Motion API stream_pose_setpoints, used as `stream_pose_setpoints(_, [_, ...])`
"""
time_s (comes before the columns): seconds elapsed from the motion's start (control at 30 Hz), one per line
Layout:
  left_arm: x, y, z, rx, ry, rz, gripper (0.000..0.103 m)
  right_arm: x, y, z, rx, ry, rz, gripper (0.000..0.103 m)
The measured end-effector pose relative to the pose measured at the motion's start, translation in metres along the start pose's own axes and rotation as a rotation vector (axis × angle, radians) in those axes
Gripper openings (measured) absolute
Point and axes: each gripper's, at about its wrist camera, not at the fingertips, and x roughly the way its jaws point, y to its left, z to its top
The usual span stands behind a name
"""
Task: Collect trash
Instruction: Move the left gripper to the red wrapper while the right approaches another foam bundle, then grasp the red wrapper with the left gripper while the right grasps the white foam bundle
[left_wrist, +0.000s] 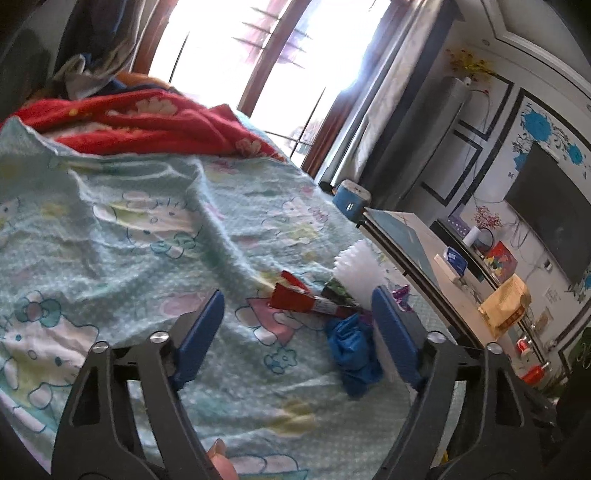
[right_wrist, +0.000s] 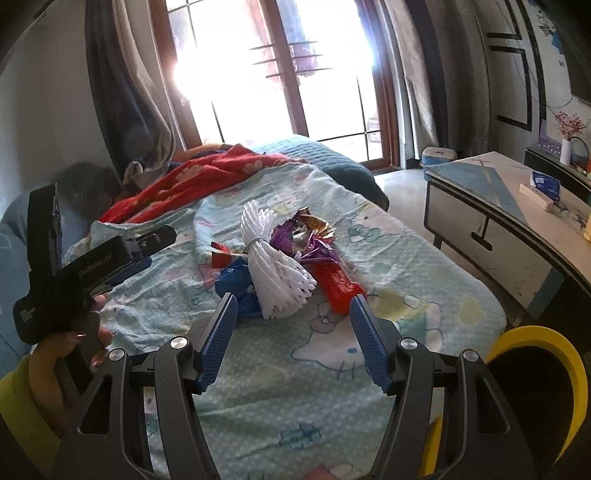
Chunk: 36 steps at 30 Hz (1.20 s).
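On the bed's Hello Kitty sheet (right_wrist: 332, 369) the trash lies uncollected in one heap: white foam fruit net (right_wrist: 275, 273), red wrapper (right_wrist: 338, 286), purple foil wrappers (right_wrist: 314, 236), crumpled blue bag (right_wrist: 234, 280). Both the right gripper (right_wrist: 291, 332) and left gripper (left_wrist: 295, 328) gape empty just short of it. A yellow-rimmed bin (right_wrist: 543, 365) waits near right. No wrapper print is legible.

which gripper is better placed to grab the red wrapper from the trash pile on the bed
Probably right. The right gripper is open with the long red plastic wrapper just ahead by its right finger, and the yellow-rimmed bin beside it. The left gripper, also open, has the white foam net in between.
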Motion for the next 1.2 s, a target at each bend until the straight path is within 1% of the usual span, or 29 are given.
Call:
stream_pose_setpoints(0.17, [0.020, 0.006, 0.002, -0.030, 0.052, -0.022, 0.060, 0.020, 0.001, 0.004, -0.011, 0.026, 0.002, 0.061])
stream_pose_setpoints(0.23, [0.029, 0.008, 0.004, -0.027, 0.069, -0.018, 0.058, 0.027, 0.002, 0.006, -0.012, 0.035, 0.005, 0.061])
stream_pose_setpoints(0.43, [0.049, 0.011, 0.010, -0.035, 0.104, -0.040, 0.057, 0.048, 0.006, 0.011, -0.033, 0.055, 0.011, 0.061])
stream_pose_setpoints(0.5, [0.056, 0.012, 0.011, -0.039, 0.116, -0.049, 0.057, 0.055, 0.007, 0.012, -0.032, 0.064, 0.012, 0.059])
stream_pose_setpoints(0.53, [0.059, 0.013, 0.012, -0.039, 0.124, -0.048, 0.057, 0.057, 0.007, 0.012, -0.031, 0.069, 0.017, 0.056])
stream_pose_setpoints(0.6, [0.067, 0.015, 0.011, -0.046, 0.144, -0.049, 0.054, 0.061, 0.007, 0.011, -0.034, 0.088, 0.030, 0.038])
stream_pose_setpoints(0.63, [0.069, 0.017, 0.010, -0.053, 0.151, -0.051, 0.053, 0.062, 0.008, 0.010, -0.036, 0.097, 0.038, 0.033])
stream_pose_setpoints(0.67, [0.071, 0.018, 0.009, -0.060, 0.158, -0.053, 0.053, 0.061, 0.008, 0.008, -0.036, 0.100, 0.044, 0.025])
stream_pose_setpoints(0.7, [0.072, 0.019, 0.009, -0.066, 0.162, -0.058, 0.052, 0.060, 0.009, 0.006, -0.035, 0.099, 0.052, 0.021])
stream_pose_setpoints(0.8, [0.074, 0.020, 0.008, -0.068, 0.171, -0.068, 0.042, 0.053, 0.010, 0.002, -0.037, 0.092, 0.074, 0.017])
stream_pose_setpoints(0.87, [0.074, 0.018, 0.008, -0.062, 0.174, -0.073, 0.033, 0.050, 0.011, -0.001, -0.033, 0.092, 0.085, 0.016])
stream_pose_setpoints(0.93, [0.073, 0.016, 0.007, -0.053, 0.175, -0.080, 0.027, 0.046, 0.012, -0.004, -0.029, 0.093, 0.095, 0.016])
stream_pose_setpoints(1.0, [0.072, 0.015, 0.005, -0.048, 0.177, -0.085, 0.025, 0.042, 0.013, -0.006, -0.025, 0.095, 0.102, 0.016])
stream_pose_setpoints(1.07, [0.072, 0.013, 0.005, -0.041, 0.183, -0.088, 0.011, 0.038, 0.015, -0.008, -0.022, 0.096, 0.108, 0.016])
stream_pose_setpoints(1.13, [0.072, 0.013, 0.003, -0.039, 0.185, -0.085, 0.004, 0.034, 0.016, -0.011, -0.021, 0.095, 0.112, 0.016])
stream_pose_setpoints(1.2, [0.069, 0.014, 0.001, -0.044, 0.188, -0.089, 0.001, 0.030, 0.016, -0.012, -0.018, 0.095, 0.117, 0.016])
